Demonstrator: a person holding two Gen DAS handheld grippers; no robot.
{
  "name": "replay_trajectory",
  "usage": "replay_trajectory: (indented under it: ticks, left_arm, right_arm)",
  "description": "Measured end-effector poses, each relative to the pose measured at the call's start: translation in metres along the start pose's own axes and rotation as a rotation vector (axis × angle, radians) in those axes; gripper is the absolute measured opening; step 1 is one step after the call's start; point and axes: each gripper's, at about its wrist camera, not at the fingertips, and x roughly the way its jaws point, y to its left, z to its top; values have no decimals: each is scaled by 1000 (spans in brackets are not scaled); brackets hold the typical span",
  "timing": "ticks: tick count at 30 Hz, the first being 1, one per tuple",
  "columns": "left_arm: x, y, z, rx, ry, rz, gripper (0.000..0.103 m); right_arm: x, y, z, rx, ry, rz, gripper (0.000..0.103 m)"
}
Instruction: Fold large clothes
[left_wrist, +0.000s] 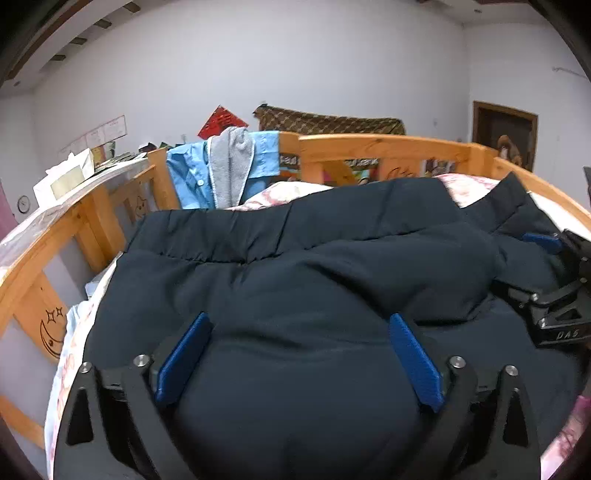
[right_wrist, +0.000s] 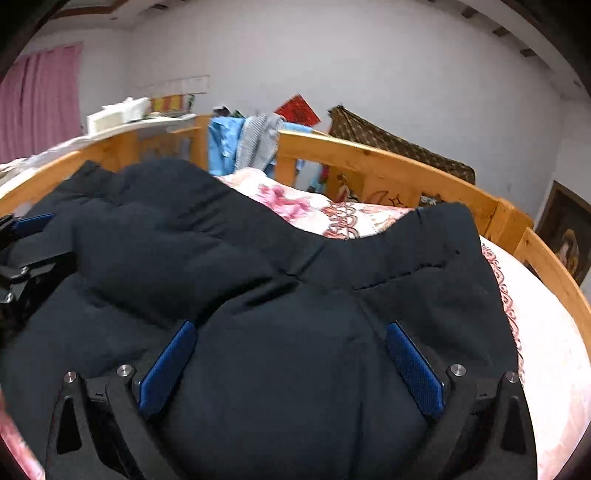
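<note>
Around you stands a wooden bed rail (left_wrist: 384, 142) with a blue shirt (left_wrist: 188, 173) and grey towel (left_wrist: 231, 166) draped over it, a floral quilt (right_wrist: 332, 214) below, a brown patterned cloth (left_wrist: 328, 122) behind, a red paper (left_wrist: 221, 120) on the wall, a pink curtain (right_wrist: 37, 99) at left.
</note>
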Motion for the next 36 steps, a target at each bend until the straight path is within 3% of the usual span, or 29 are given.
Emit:
replay_trajectory:
  ticks: [5, 10, 16, 27, 36]
  left_arm:
    - [28, 22, 8, -47, 27, -35, 101]
    - [56, 62, 21, -203, 67, -116, 101]
    - [81, 73, 20, -242, 117, -161, 102]
    - [97, 88, 20, -311, 26, -272, 102]
    - [92, 86, 19, -308, -11, -259, 102]
  right_arm:
    - [30, -12, 13, 10, 12, -34, 103]
    - [68, -38, 9, 148, 29, 28, 103]
    - [89, -39, 6, 190, 42, 57, 103]
    - [107, -40, -2, 237, -17, 42, 103]
    - [116, -36, -7, 252, -64, 28, 103]
